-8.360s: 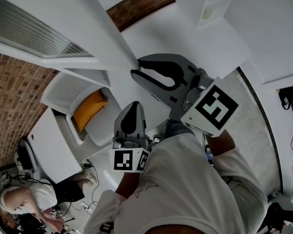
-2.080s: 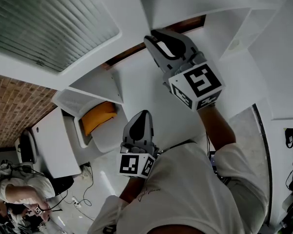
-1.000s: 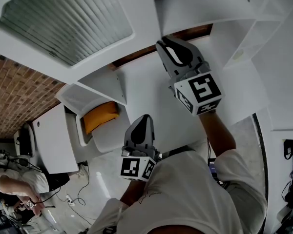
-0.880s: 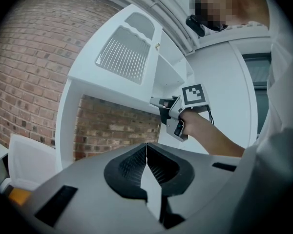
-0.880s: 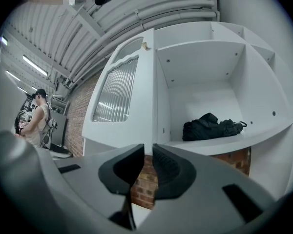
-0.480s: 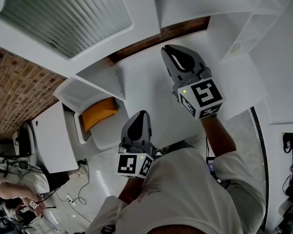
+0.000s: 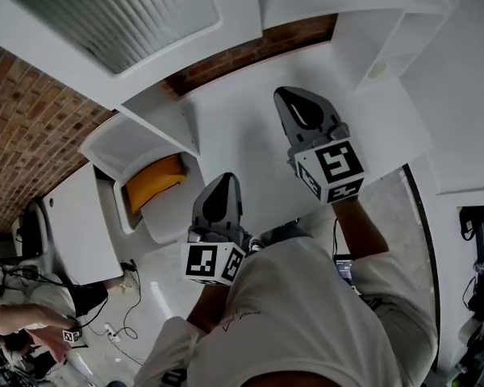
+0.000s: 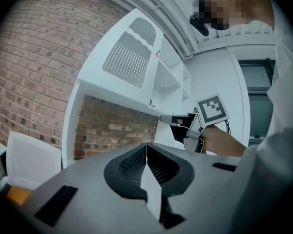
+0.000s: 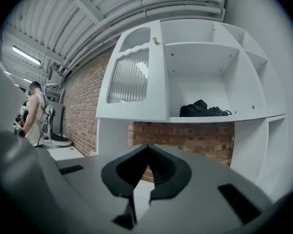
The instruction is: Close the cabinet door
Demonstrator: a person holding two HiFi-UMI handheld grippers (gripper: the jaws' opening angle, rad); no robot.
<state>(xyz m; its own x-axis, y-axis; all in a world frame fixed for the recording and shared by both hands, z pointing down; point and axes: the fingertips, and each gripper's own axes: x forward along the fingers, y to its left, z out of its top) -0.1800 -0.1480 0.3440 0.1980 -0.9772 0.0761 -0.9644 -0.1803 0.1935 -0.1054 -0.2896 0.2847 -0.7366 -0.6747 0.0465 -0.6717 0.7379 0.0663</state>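
Observation:
The white cabinet door [image 9: 132, 79] with a ribbed glass panel and a small knob covers the cabinet's left compartment and looks flat against the front. It also shows at the top left of the head view as the door [image 7: 121, 10], and in the left gripper view as the door [image 8: 129, 57]. My right gripper [image 7: 297, 105] is shut and empty, hanging below the cabinet, apart from the door. My left gripper [image 7: 218, 193] is lower and nearer my body, also shut on nothing. Both gripper views show the jaws pressed together, left gripper [image 8: 146, 147] and right gripper [image 9: 147, 149].
A black bundle [image 9: 202, 109] lies on the open shelf right of the door. A white counter [image 7: 242, 151] runs under the cabinet against a brick wall [image 7: 40, 127]. A white chair with an orange cushion [image 7: 153, 182] stands left. A person [image 7: 32, 313] is at lower left.
Eight seconds ago the door stuck out open. Since a second ago my right gripper has dropped away from the cabinet's lower edge toward me; the left gripper has barely moved.

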